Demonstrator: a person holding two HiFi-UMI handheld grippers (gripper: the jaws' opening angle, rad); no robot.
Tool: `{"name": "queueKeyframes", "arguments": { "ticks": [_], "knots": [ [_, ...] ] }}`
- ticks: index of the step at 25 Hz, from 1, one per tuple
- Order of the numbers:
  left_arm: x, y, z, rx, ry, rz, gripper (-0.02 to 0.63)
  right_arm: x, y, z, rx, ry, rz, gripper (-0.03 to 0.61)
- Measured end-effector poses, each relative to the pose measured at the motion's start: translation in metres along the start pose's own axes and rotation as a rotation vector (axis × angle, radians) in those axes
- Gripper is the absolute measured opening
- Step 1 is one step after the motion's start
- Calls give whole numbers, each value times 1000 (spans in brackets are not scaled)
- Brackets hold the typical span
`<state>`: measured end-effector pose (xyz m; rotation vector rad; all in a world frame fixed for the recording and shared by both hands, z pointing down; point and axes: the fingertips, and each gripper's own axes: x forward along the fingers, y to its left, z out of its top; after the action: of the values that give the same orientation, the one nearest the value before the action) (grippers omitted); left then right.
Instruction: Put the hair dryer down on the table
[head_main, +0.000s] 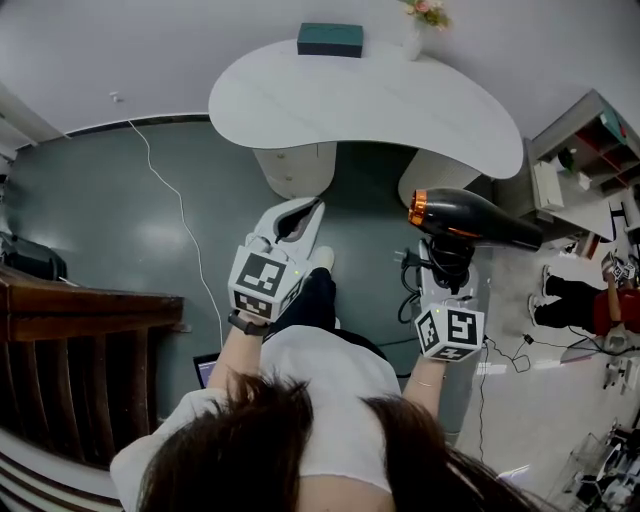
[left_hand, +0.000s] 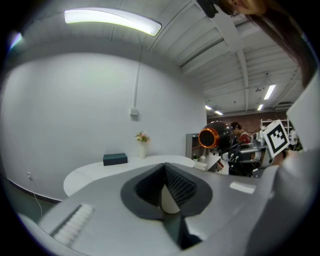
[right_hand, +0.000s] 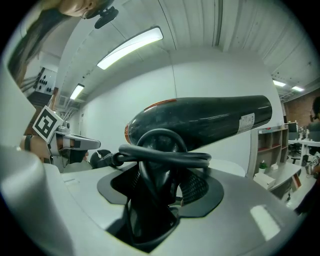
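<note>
A black hair dryer (head_main: 470, 220) with an orange ring at its rear end hangs in the air just off the near right edge of the white curved table (head_main: 380, 105). My right gripper (head_main: 447, 262) is shut on its handle, and the cord is looped around the handle. In the right gripper view the hair dryer (right_hand: 200, 122) lies level across the picture above the right gripper (right_hand: 160, 170). My left gripper (head_main: 303, 218) is held to the left with nothing in it. Its pads meet at the tips in the left gripper view (left_hand: 165, 170), where the hair dryer (left_hand: 215, 136) shows at the right.
A dark green box (head_main: 330, 40) and a vase of flowers (head_main: 415, 35) stand at the table's far edge. A white cable (head_main: 180, 210) runs across the floor at the left. Dark wooden furniture (head_main: 80, 320) is at the left, shelving (head_main: 590, 150) at the right.
</note>
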<state>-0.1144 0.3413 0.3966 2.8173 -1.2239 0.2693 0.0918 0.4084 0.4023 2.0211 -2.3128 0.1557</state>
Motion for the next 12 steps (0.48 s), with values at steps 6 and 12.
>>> {"name": "queueKeyframes", "arguments": {
  "ticks": [6, 12],
  "knots": [
    [61, 28, 8, -13, 1, -15, 58, 58, -24, 8, -6, 13, 5, 235],
    [129, 76, 23, -16, 4, -28, 58, 136, -43, 26, -18, 25, 14, 235]
  ]
}}
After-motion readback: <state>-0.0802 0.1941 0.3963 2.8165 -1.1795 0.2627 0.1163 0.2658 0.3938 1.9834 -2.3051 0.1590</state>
